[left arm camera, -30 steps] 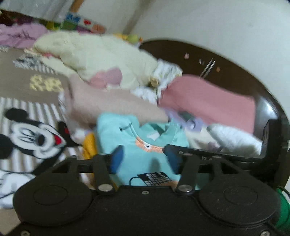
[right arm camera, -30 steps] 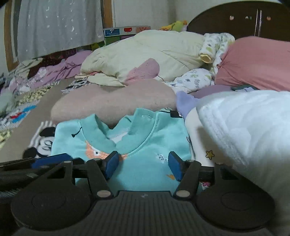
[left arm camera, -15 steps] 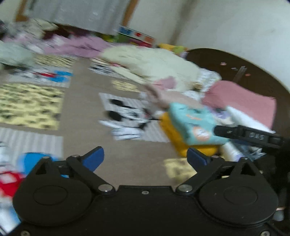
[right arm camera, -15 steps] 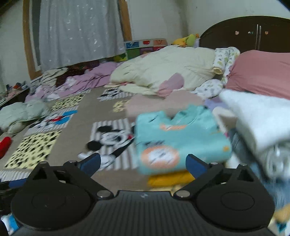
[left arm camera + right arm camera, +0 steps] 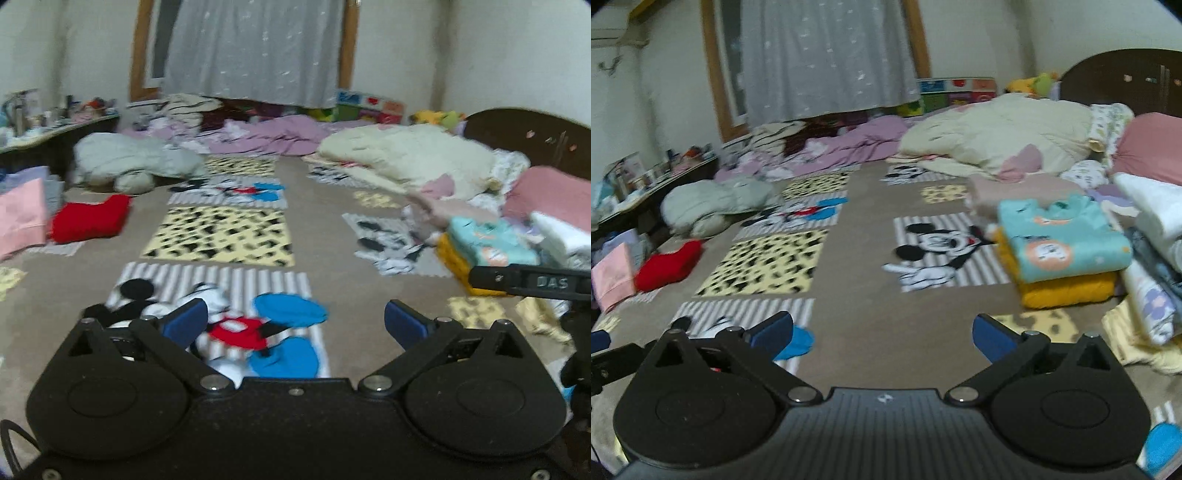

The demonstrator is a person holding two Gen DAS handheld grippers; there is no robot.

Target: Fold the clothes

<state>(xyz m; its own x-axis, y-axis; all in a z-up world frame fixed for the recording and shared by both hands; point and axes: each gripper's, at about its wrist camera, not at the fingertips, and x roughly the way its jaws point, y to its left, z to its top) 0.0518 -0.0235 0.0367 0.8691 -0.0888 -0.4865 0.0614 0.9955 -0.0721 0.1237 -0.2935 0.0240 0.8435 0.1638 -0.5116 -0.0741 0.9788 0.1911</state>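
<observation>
While the left gripper [image 5: 293, 325] is held spread wide with nothing between its jaws, the right gripper [image 5: 882, 334] is seen opening, likewise empty. The folded turquoise shirt [image 5: 1067, 240] is found ahead and right of both, stacked on a yellow garment [image 5: 1067, 290].

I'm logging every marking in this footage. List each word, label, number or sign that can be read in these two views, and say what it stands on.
"DAS": pale letters on the black bar that crosses the right edge of the left wrist view.
Colourful boxes under the curtain: printed pictures and perhaps letters, too blurred to read.
Teal folded top: round orange print, no legible words.
Bed cover: cartoon mouse panels only, no text.
</observation>
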